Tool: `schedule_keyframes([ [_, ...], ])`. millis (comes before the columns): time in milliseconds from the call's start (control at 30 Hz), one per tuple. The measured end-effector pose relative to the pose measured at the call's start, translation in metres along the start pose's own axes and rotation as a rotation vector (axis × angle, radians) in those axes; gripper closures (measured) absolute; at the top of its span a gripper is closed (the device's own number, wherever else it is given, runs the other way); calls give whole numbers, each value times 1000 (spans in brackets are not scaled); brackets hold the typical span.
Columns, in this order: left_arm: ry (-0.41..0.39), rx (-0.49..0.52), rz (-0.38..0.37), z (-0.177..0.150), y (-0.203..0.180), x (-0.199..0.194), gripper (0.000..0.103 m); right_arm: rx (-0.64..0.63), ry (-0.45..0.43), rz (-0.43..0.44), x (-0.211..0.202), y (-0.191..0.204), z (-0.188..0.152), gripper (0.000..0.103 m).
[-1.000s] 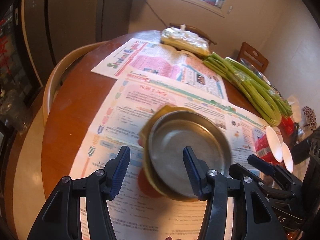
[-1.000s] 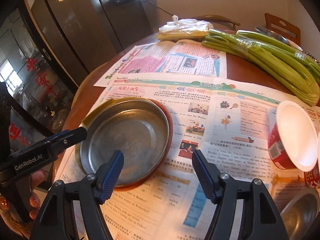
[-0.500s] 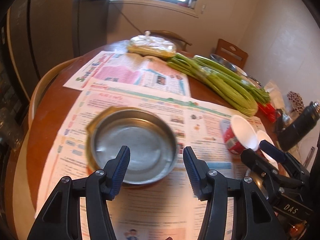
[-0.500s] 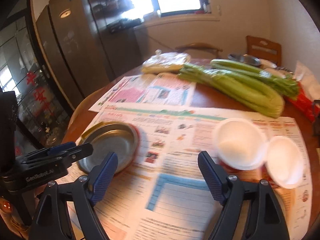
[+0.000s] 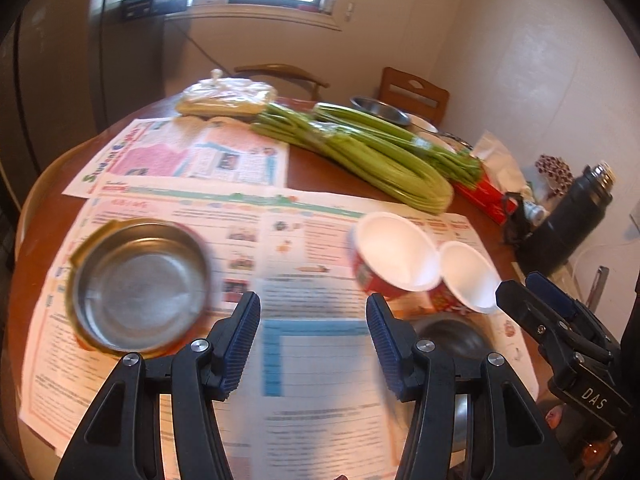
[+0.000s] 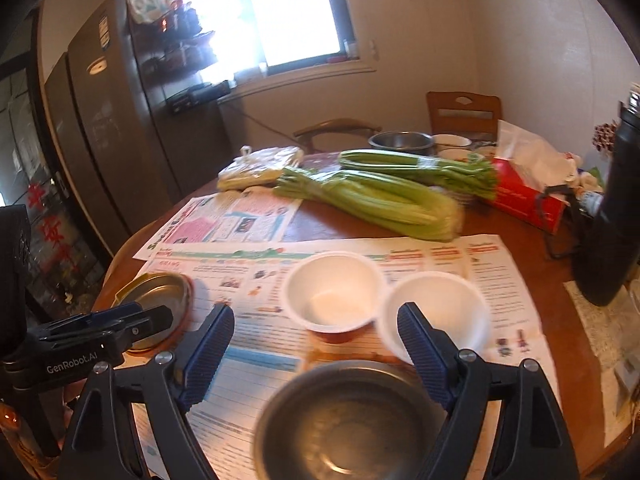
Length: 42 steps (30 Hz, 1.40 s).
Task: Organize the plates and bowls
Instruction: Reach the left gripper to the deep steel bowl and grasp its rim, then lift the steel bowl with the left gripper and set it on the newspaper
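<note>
A steel plate (image 5: 136, 280) lies on top of a gold-rimmed plate, stacked at the left of the newspaper-covered table; the right wrist view shows this stack (image 6: 156, 300) too. Two red paper bowls with white insides (image 5: 394, 252) (image 5: 468, 276) sit side by side, also in the right wrist view (image 6: 334, 296) (image 6: 436, 308). A steel bowl (image 6: 344, 420) lies just below my right gripper (image 6: 316, 354), which is open and touches nothing. My left gripper (image 5: 312, 344) hovers open over bare newspaper, between the plate stack and the steel bowl (image 5: 452, 340).
Long celery bundles (image 5: 360, 152) and a bagged food packet (image 5: 224, 98) lie at the back. A red tissue box (image 6: 524, 200), a dark flask (image 5: 568, 220) and another steel bowl (image 6: 400, 142) stand at the right and rear. Wooden chairs (image 6: 464, 112) ring the round table.
Both grippers have swung right and risen, away from the plate stack and towards the paper bowls and steel bowl. The right gripper's jaws stand a little wider.
</note>
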<state>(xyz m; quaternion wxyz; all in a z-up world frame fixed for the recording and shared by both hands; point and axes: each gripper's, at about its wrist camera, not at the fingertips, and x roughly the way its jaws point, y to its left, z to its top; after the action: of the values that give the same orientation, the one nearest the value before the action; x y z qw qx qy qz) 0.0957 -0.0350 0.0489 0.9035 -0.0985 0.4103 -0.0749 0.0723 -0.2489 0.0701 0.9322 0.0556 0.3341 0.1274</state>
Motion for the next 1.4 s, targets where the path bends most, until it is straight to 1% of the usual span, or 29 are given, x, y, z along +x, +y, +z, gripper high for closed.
schedule_keyframes([
  [100, 7, 24, -14, -5, -18, 4, 46, 12, -16, -1, -11, -15, -5, 15],
  [267, 22, 51, -30, -17, -38, 7, 46, 41, -32, -10, -26, -35, -16, 12],
  [400, 28, 75, -39, -28, -54, 8, 46, 85, -31, 12, -35, -53, -26, 3],
  [533, 36, 81, -48, -37, -63, 9, 46, 105, -14, 19, -39, -64, -36, 2],
  [600, 46, 82, -52, -43, -66, 12, 46, 108, 13, 23, -39, -68, -42, 2],
  [700, 57, 81, -59, -51, -68, 17, 46, 79, 31, -47, -39, -71, -54, 2],
  [733, 61, 84, -60, -54, -68, 19, 46, 80, 44, -56, -38, -73, -58, 2],
  [933, 97, 98, -58, -60, -71, 35, 46, 96, 95, -79, -28, -83, -75, 2],
  [1033, 116, 98, -58, -62, -72, 43, 46, 101, 105, -96, -22, -82, -81, 2],
  [1100, 129, 90, -63, -63, -71, 48, 46, 95, 132, -104, -15, -81, -84, 2],
  [1200, 141, 86, -68, -65, -72, 54, 46, 51, 152, -128, -6, -73, -88, 2],
  [1267, 150, 88, -65, -66, -72, 58, 46, 40, 157, -128, -2, -68, -90, 3],
  [1400, 157, 94, -54, -67, -73, 63, 46, 27, 164, -135, 4, -63, -93, 8],
])
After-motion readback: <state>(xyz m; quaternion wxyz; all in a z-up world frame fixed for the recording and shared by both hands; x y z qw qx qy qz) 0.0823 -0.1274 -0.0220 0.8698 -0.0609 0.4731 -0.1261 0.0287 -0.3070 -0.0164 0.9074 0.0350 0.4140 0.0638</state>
